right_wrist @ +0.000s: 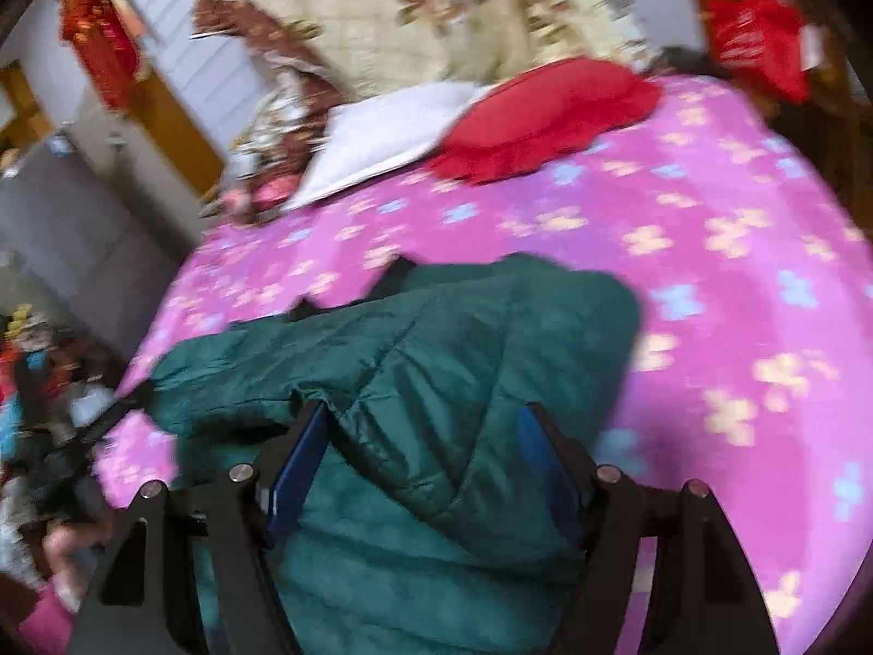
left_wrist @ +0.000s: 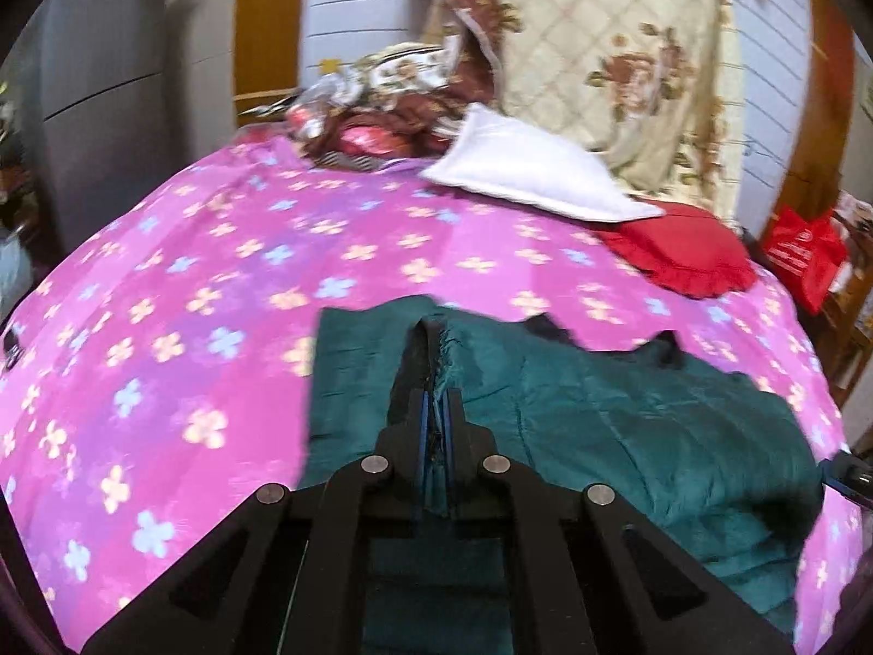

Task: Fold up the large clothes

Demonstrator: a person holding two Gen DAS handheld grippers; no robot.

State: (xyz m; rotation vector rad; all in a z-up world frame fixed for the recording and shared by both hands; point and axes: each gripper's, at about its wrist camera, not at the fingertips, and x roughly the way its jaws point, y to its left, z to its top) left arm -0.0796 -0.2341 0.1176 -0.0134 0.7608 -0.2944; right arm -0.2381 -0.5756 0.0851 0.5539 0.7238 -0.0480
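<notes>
A dark green quilted jacket (left_wrist: 627, 426) lies partly folded on the pink flowered bed cover (left_wrist: 191, 300). My left gripper (left_wrist: 435, 382) is shut on a raised fold of the jacket at its left part, with green cloth pinched between the blue pads. In the right wrist view the jacket (right_wrist: 436, 355) lies bunched, and my right gripper (right_wrist: 425, 415) is open, its fingers wide apart on either side of a hump of the green cloth. The right gripper also shows at the right edge of the left wrist view (left_wrist: 851, 475).
A white pillow (left_wrist: 534, 169) and a red frilled cushion (left_wrist: 682, 256) lie at the head of the bed, with a cream flowered quilt (left_wrist: 627, 54) and crumpled bedding (left_wrist: 393, 98) behind. A red bag (left_wrist: 802, 256) hangs at the right. Clutter sits beside the bed (right_wrist: 38, 393).
</notes>
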